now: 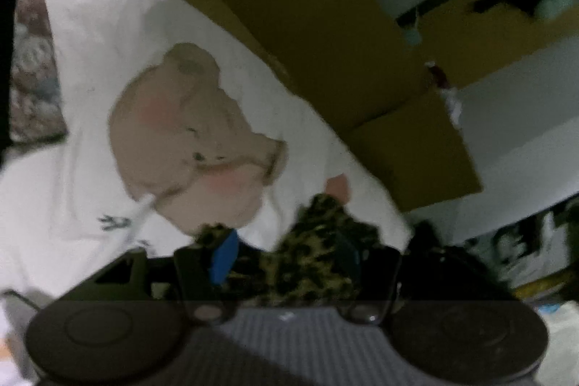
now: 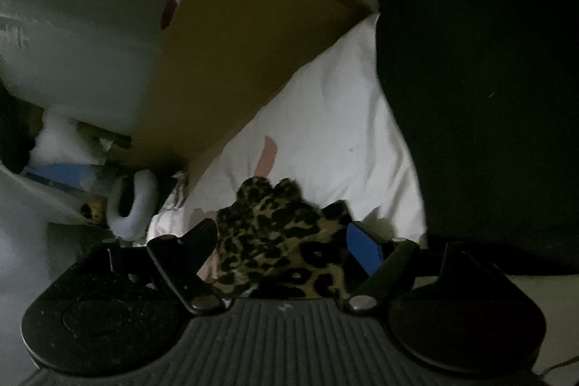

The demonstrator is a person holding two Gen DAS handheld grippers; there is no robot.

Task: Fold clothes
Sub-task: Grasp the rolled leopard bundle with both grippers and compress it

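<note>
Looks like a cluttered home room, bedroom or storage corner, dimly lit. Large brown cardboard boxes [image 1: 325, 35] stacked against a pale wall [image 1: 524, 132]. White printed bedding [image 2: 325, 132] spread underneath, floral patterned fabric [image 1: 32, 71] at one edge. Bags and loose household odds [image 1: 532, 241] piled low along the wall. No workbench, shelving or lab kit.

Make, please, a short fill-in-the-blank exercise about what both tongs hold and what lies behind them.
1. The left tongs are shut on a cloth with a ____ print.
2. Beyond this cloth lies a white garment printed with a brown ____.
3. The right tongs grip the leopard cloth, and each pair has a pad coloured ____.
4. Behind the garment stands a brown ____ box.

Missing words: leopard; bear; blue; cardboard
</note>
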